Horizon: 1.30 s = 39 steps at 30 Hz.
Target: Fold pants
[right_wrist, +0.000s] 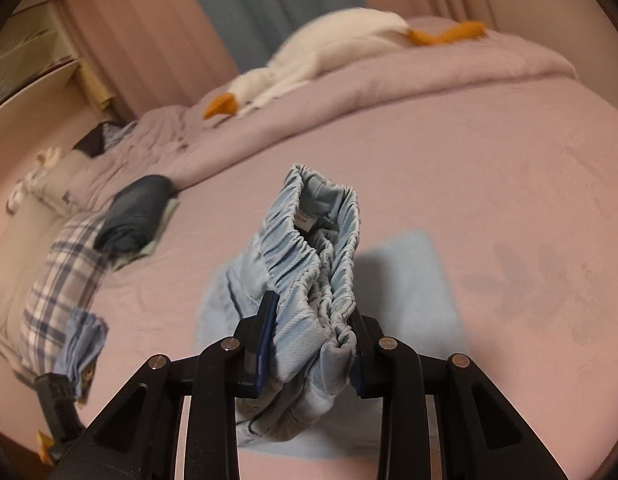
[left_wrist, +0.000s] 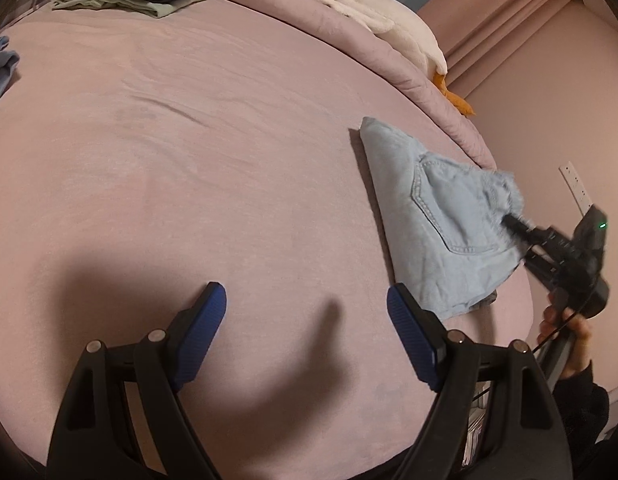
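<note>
Pants (left_wrist: 441, 216), light blue denim, half-folded on the pink bed (left_wrist: 189, 160), pinched by the right gripper (right_wrist: 315, 340).

Elastic waistband is bunched between the right fingers, which press in on it from both sides and lift that end off the sheet; the rest lies flat, long axis running away toward the quilt. Left gripper (left_wrist: 307, 320) hovers beside the pants' near corner, fingers spread and holding nothing, pointing across bare sheet.

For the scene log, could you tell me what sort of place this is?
Most likely a bedroom: the light blue pants lie on a bed with a pink sheet, a plush goose on the rolled duvet, curtains behind.
</note>
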Tool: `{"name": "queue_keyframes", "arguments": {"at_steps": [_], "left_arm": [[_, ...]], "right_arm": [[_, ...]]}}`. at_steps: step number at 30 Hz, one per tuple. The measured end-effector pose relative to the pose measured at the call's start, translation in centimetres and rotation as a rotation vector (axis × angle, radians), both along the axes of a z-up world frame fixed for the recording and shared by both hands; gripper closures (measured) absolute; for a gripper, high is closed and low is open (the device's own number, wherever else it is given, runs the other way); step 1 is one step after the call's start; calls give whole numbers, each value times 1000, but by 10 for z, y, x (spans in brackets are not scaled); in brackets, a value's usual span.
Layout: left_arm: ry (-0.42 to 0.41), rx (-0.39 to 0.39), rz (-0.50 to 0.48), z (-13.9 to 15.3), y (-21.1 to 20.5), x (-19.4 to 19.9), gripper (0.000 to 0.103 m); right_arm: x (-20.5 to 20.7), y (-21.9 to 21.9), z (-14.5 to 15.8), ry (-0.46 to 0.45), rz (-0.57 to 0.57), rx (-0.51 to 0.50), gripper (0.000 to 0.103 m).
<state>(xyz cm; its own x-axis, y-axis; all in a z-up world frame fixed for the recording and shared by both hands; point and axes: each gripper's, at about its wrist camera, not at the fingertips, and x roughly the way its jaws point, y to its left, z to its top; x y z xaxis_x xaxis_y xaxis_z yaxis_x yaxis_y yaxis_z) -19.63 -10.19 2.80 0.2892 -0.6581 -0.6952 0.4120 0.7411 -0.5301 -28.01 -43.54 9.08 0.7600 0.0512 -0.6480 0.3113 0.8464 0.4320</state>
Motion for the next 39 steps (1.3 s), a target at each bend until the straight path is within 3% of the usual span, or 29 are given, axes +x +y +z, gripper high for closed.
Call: {"name": "queue_keyframes", "arguments": {"at_steps": [3, 11, 15, 18, 21, 24, 26, 29, 31, 34, 36, 37, 39], "left_arm": [[-5, 10, 1, 0, 1, 0, 20], [-13, 39, -15, -1, -6, 5, 20], [-30, 56, -31, 4, -15, 7, 20], [-51, 74, -56, 7, -29, 12, 20], [-80, 94, -81, 11, -45, 16, 20], [-119, 107, -110, 18, -62, 23, 21], [-150, 114, -125, 24, -74, 30, 21], [-197, 117, -145, 32, -88, 40, 22], [-225, 117, -161, 37, -98, 47, 27], [-260, 124, -189, 43, -115, 56, 41], [-277, 128, -205, 46, -128, 65, 61], [-282, 131, -214, 47, -133, 70, 64], [-283, 133, -232, 46, -143, 77, 82]], "right_arm": [[-4, -12, -23, 53, -42, 21, 71], [-12, -25, -38, 54, -86, 69, 71], [-7, -31, -58, 112, -102, 81, 71], [-13, -36, -65, 80, -108, 119, 71], [-14, -33, -60, 83, -103, 99, 70], [-19, -32, -50, 95, -134, 72, 59], [-24, -28, -43, 94, -168, 10, 43], [-33, -20, -28, 84, -199, -121, 43], [-39, -13, -16, 75, -235, -222, 43], [-39, 1, -5, 8, -158, -241, 43], [-32, 16, -3, -16, -59, -242, 52], [-24, 29, -4, -19, 14, -238, 60], [-13, 47, -8, -20, 107, -223, 70]]}}
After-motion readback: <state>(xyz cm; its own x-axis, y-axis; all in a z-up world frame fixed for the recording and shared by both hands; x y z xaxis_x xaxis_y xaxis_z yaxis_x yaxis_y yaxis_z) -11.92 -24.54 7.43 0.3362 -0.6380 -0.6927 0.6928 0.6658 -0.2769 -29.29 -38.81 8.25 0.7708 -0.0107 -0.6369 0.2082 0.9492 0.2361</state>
